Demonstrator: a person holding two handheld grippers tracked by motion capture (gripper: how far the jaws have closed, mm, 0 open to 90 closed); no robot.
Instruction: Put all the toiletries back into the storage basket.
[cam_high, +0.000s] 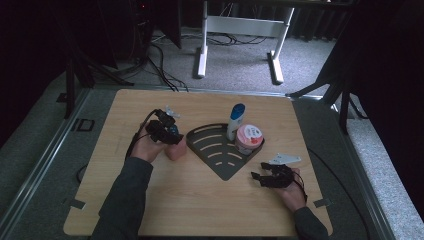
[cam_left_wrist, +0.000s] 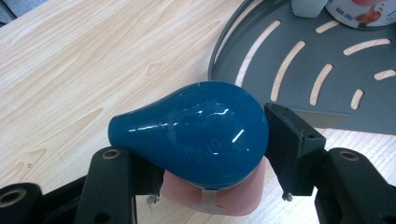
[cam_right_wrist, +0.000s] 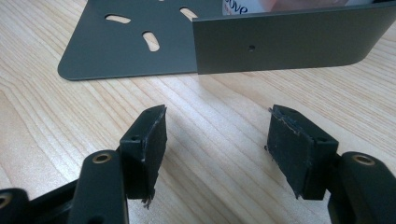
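A pink bottle (cam_high: 176, 151) with a glossy blue teardrop-shaped cap (cam_left_wrist: 196, 128) stands on the wooden table, just left of a dark grey slotted tray (cam_high: 222, 165). My left gripper (cam_high: 172, 139) reaches it from above and the left. In the left gripper view the gripper (cam_left_wrist: 210, 140) has both pads against the bottle's top, one on each side. My right gripper (cam_high: 259, 177) lies low on the table by the tray's right front edge. In the right gripper view it (cam_right_wrist: 217, 135) stands open, nothing between its pads, facing the tray's wall (cam_right_wrist: 280, 42).
At the tray's back stand a white bottle with a blue cap (cam_high: 235, 120) and a round tub with a pink-and-white lid (cam_high: 248, 137). Bare wood lies in front of the tray. A white desk frame (cam_high: 240, 30) and cables sit on the floor beyond the table.
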